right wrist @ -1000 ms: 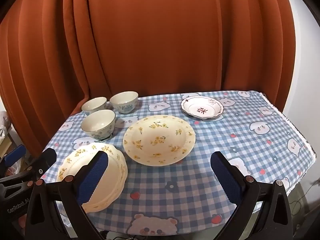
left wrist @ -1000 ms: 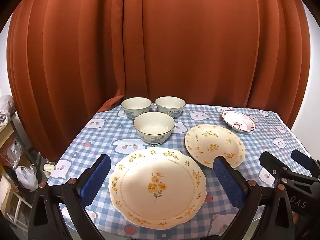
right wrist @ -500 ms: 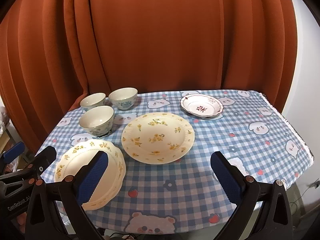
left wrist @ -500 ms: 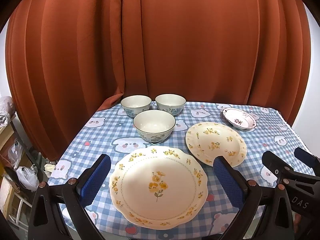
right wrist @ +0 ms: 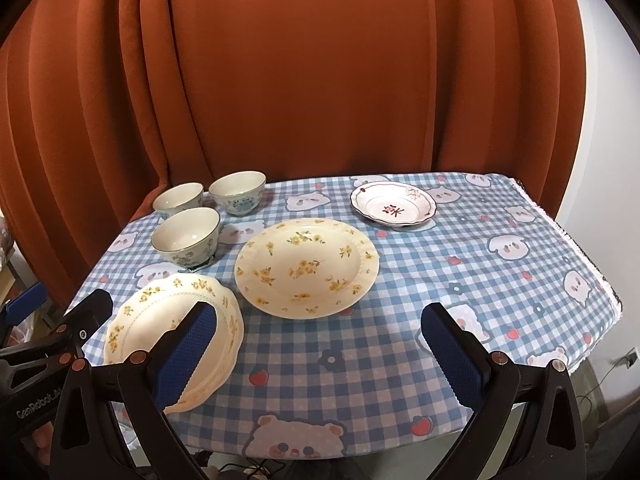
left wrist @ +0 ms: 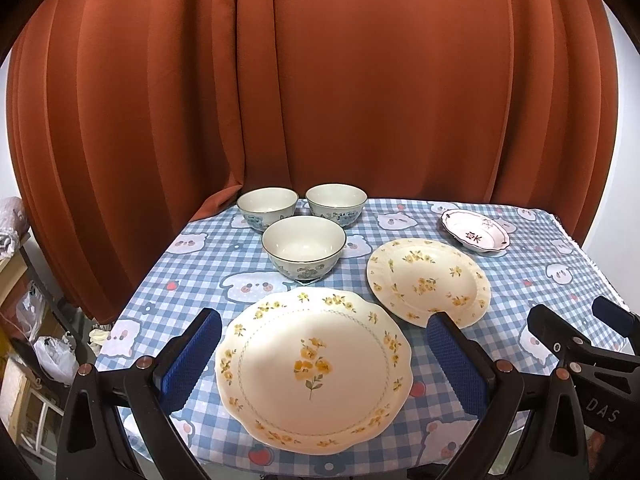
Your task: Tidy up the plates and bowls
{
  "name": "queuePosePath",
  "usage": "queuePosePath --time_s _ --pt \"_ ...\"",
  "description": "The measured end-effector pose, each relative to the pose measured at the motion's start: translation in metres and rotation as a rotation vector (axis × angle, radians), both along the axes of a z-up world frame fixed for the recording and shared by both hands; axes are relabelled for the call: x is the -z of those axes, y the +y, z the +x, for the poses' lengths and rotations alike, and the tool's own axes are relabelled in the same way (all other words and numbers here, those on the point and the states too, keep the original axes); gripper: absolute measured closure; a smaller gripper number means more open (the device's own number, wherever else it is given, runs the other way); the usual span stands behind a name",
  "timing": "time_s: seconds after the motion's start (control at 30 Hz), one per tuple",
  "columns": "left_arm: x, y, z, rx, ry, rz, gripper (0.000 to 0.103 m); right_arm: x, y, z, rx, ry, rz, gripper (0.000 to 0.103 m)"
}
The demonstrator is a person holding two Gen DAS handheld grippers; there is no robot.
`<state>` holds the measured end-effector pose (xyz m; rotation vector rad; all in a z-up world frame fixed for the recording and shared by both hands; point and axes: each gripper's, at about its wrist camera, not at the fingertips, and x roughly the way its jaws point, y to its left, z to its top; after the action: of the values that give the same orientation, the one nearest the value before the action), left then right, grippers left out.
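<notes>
Flanking three bowls (left wrist: 303,248): plates (left wrist: 314,368); curtain (left wrist: 320,80) behind

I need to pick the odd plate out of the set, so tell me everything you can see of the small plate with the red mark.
The small plate is white, glossy like ceramic, with a thin dark scalloped rim, a red character-like mark in its shallow well and a small floral motif on the far rim. It lies flat, right side up and empty, at the table's far right on the checked tablecloth, apart from the round yellow-flowered plate. Nothing but the cloth touches it.
</notes>
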<state>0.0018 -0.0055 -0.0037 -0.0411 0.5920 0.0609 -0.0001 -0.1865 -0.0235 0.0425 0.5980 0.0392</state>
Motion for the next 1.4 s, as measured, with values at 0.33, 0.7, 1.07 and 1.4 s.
queuePosePath --time_s 0.33,0.7,1.07,1.4 --pt "0.000 -0.003 -0.002 -0.002 0.003 0.014 0.000 -0.003 0.001 0.000 0.001 -0.006 -0.013 0.000" --pt "-0.002 0.000 0.002 0.004 -0.007 0.006 0.000 -0.001 0.000 0.002 -0.015 -0.001 -0.006 0.000" --pt "-0.001 -0.005 0.006 0.050 -0.019 -0.007 0.000 -0.002 -0.003 0.006 0.005 -0.018 -0.007 0.000" --pt "-0.003 -0.004 0.009 0.030 -0.030 -0.003 0.000 -0.007 0.001 0.011 0.005 -0.029 -0.041 0.000"
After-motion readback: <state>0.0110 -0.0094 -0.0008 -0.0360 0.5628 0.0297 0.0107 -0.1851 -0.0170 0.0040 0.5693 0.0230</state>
